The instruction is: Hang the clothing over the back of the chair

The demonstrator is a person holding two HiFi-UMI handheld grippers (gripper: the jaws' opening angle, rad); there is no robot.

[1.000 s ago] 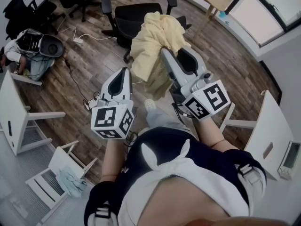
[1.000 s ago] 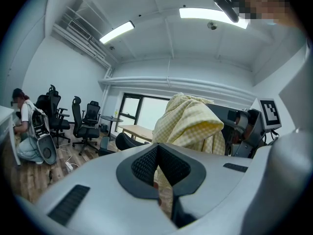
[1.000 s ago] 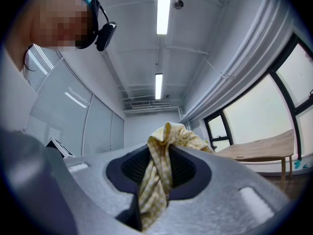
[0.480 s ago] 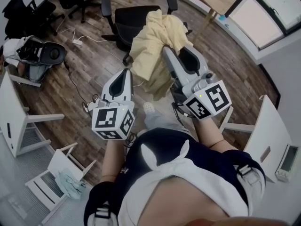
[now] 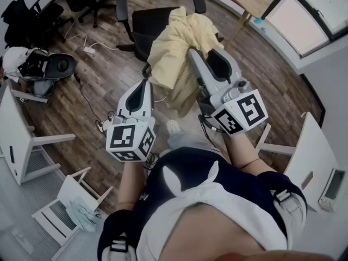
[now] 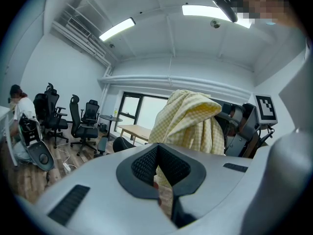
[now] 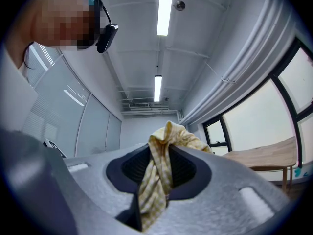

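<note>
Yellow clothing (image 5: 174, 48) near black chair (image 5: 145, 26) edge

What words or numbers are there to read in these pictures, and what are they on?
No words or numbers can be read anywhere.
The cube on the left gripper and the cube on the right gripper: only black-and-white square patterns, not letters.
The white device at the right edge of the head view: its screen is too small to read.
</note>
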